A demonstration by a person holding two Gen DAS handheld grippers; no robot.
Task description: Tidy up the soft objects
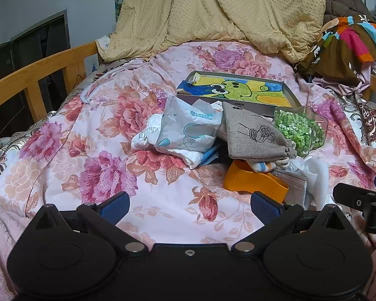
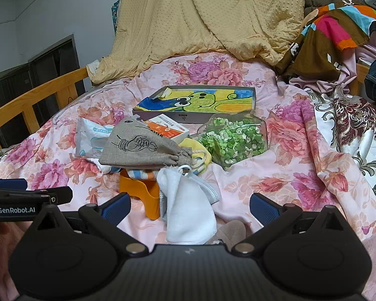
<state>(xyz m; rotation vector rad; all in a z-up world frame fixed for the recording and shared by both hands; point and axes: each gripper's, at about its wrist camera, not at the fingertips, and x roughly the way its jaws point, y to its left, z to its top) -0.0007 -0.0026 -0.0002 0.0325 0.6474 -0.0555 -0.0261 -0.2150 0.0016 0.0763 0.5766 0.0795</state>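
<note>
A pile of soft things lies on the floral bedspread [image 1: 92, 130]. A grey drawstring pouch [image 1: 253, 133] [image 2: 143, 145] lies on top, beside a clear bag of white cloth [image 1: 185, 130] [image 2: 90, 140] and a clear bag of green pieces [image 1: 298, 130] [image 2: 233, 140]. A white cloth [image 2: 188, 205] and a face mask [image 1: 293, 183] lie in front. An orange plastic holder [image 1: 253, 178] [image 2: 143, 190] sits under the pouch. My left gripper [image 1: 190, 205] is open and empty, short of the pile. My right gripper [image 2: 190, 205] is open, with the white cloth lying between its fingers.
A shallow box with a green cartoon drawing [image 1: 238, 90] [image 2: 200, 100] lies behind the pile. An orange and white carton [image 2: 168, 126] lies by the pouch. A tan quilt [image 1: 213, 12] and colourful clothes [image 1: 346, 45] are heaped at the back. A wooden bed rail [image 1: 35, 75] runs along the left.
</note>
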